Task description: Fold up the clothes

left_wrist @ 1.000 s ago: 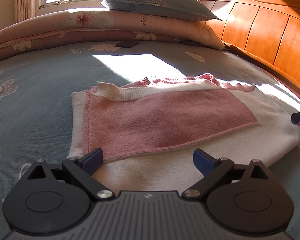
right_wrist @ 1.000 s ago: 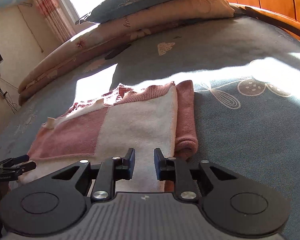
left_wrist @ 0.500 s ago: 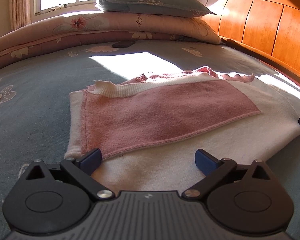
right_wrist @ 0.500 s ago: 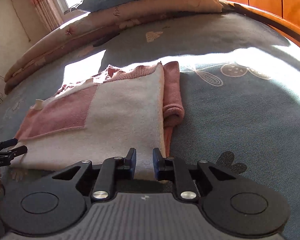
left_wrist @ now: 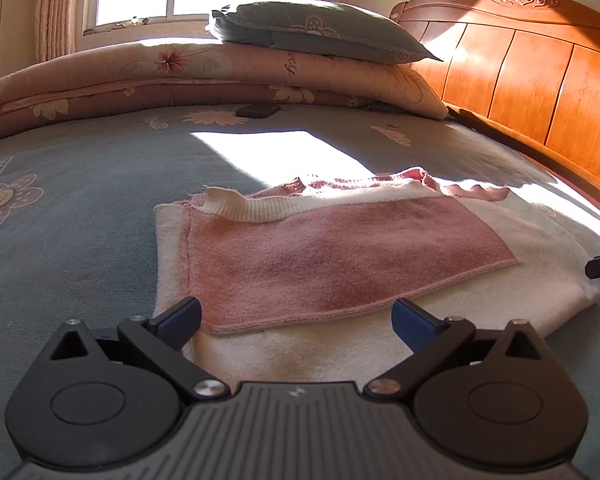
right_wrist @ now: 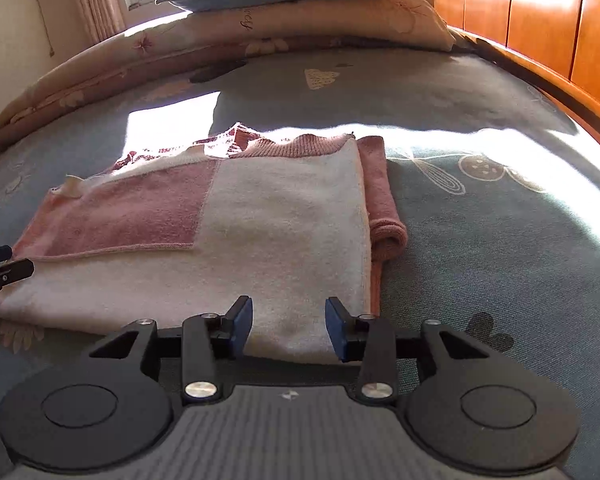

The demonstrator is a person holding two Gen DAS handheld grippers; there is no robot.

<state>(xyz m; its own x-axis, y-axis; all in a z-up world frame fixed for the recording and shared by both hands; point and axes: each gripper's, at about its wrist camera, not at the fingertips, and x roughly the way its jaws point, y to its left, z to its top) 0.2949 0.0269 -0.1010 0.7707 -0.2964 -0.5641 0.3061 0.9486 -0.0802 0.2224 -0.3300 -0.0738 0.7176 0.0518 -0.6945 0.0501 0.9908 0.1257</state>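
So the pink-and-cream sweater point(right_wrist: 236, 232) is laid flat on the blue bedsheet point(right_wrist: 480, 248), already folded into a rectangle, its long axis running across between the two tools. Its near edge is straddled by both: the left gripper point(left_wrist: 296, 318) is spread wide at one end, while the right gripper point(right_wrist: 289, 326) has just been opened partway at the other, nothing pinched. Looks like neither is closer.

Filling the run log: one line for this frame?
task: fold clothes | sweater: folded, flat on bed | left gripper: open, empty | right gripper: just opened, nothing gripped
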